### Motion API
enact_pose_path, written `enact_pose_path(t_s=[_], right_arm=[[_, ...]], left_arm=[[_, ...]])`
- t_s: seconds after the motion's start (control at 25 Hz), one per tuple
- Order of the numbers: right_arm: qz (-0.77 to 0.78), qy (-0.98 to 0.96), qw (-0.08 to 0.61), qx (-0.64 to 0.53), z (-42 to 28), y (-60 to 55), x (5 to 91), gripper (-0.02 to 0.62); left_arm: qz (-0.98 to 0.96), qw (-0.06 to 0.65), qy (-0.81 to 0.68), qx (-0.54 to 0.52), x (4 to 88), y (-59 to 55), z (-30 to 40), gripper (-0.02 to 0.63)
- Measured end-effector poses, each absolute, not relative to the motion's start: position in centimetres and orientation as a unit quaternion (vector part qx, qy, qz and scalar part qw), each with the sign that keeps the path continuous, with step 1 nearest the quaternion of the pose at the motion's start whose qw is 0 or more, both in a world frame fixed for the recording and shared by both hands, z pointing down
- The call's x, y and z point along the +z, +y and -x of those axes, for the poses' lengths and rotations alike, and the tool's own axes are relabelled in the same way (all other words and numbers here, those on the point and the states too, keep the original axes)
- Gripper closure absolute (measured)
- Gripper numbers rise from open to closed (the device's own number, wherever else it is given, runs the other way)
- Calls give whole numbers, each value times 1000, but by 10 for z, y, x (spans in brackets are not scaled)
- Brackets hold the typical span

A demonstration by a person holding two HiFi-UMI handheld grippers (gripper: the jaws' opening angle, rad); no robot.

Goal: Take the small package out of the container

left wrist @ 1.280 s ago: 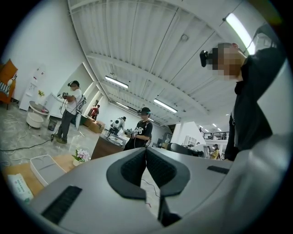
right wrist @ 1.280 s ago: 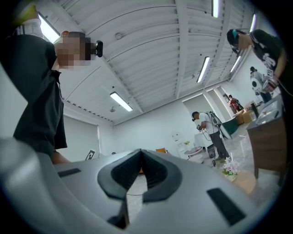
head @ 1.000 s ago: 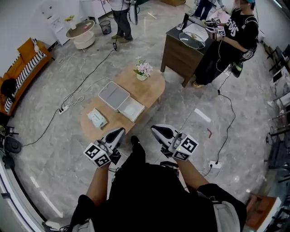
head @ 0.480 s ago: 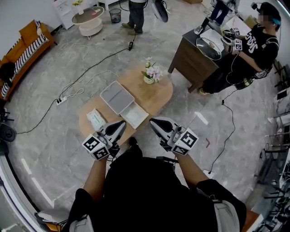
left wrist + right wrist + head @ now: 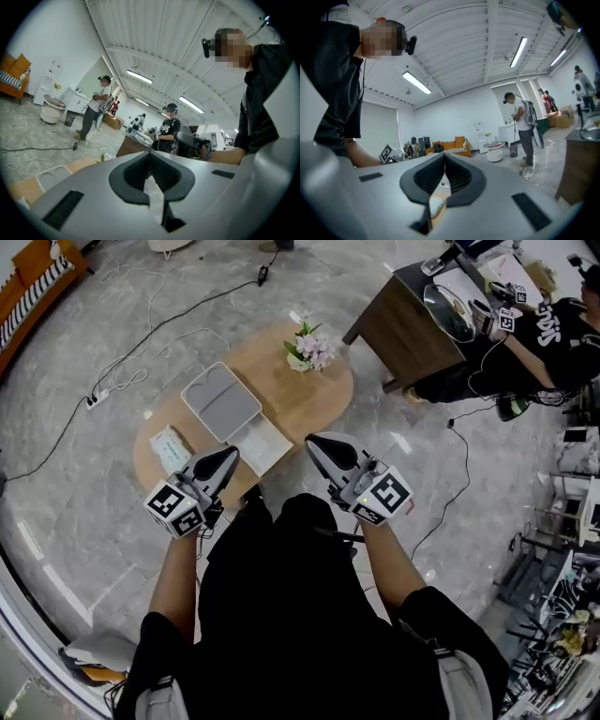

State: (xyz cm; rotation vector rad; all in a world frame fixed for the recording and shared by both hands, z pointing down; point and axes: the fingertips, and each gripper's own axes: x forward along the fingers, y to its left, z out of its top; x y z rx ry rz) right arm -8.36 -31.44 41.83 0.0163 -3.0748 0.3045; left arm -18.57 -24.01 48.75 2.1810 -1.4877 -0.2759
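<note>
the left gripper has its jaws pressed together at the tips, with nothing between them; the left gripper view shows the black pads meeting. the right gripper is closed the same way and empty, its pads touching in the right gripper view. both are held in front of the person's body over the near edge of the oval wooden table, tips pointing towards it.

in the head view the left gripper's tip shows between the small package and the white part of the container. the package, white with greenish print, lies flat on the left end of the table, outside the container and just beside it. the container's grey flat part lies in the middle of the table, with the white part against its near corner.

a small vase of flowers stands at the far side of the table. beyond it is a dark wooden cabinet, where another person sits. cables trail over the marble floor.
</note>
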Motion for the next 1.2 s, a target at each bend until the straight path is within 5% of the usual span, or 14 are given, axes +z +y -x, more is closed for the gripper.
enact_pose_path(t_s=[0.6,0.96,1.2], right_arm=[[151,-970,132,135,140,-416,578,581],[190,-955,173,145,142,-449,686,581],[209,-947,182,164,147,-446,734,581]], left_arm=[[-705,291,-647,9,652,-330,206,586],[-730,268,-590,217,776,-347,197,523],[-688,339,-555,321,873,-336,203,511]])
